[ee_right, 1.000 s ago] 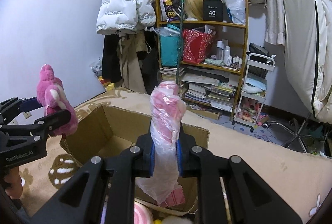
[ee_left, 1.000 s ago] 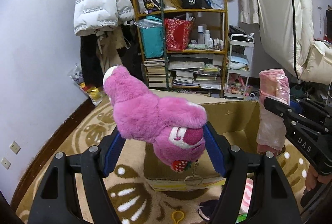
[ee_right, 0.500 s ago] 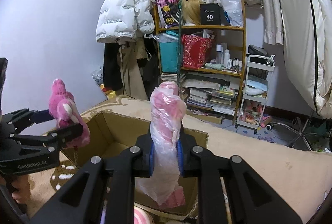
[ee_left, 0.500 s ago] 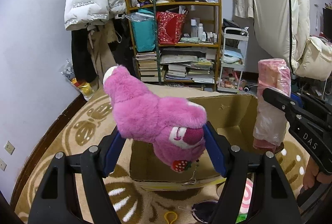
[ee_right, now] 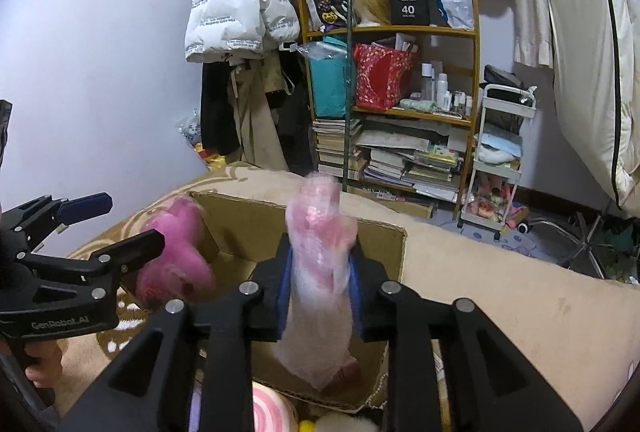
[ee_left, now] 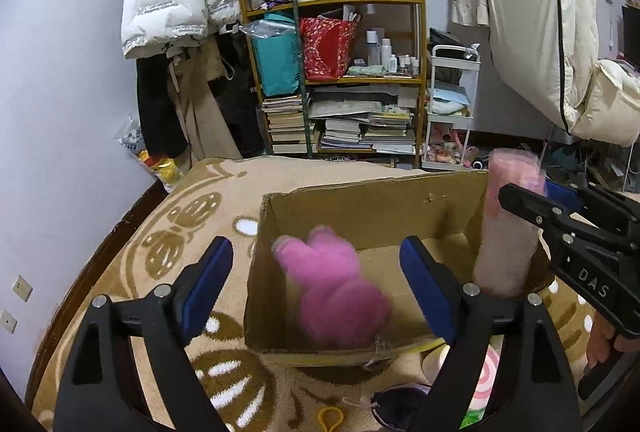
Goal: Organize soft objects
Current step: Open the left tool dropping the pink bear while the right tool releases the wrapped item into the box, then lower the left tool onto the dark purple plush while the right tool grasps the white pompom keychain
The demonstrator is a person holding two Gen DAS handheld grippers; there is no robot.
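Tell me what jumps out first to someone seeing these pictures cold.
The blurred pink plush toy stands out, dropping free into the open cardboard box between the spread fingers of the left tool. Beside it, the right tool grips a pink bundle in clear plastic upright over the box. Behind stands a crammed wooden shelf.
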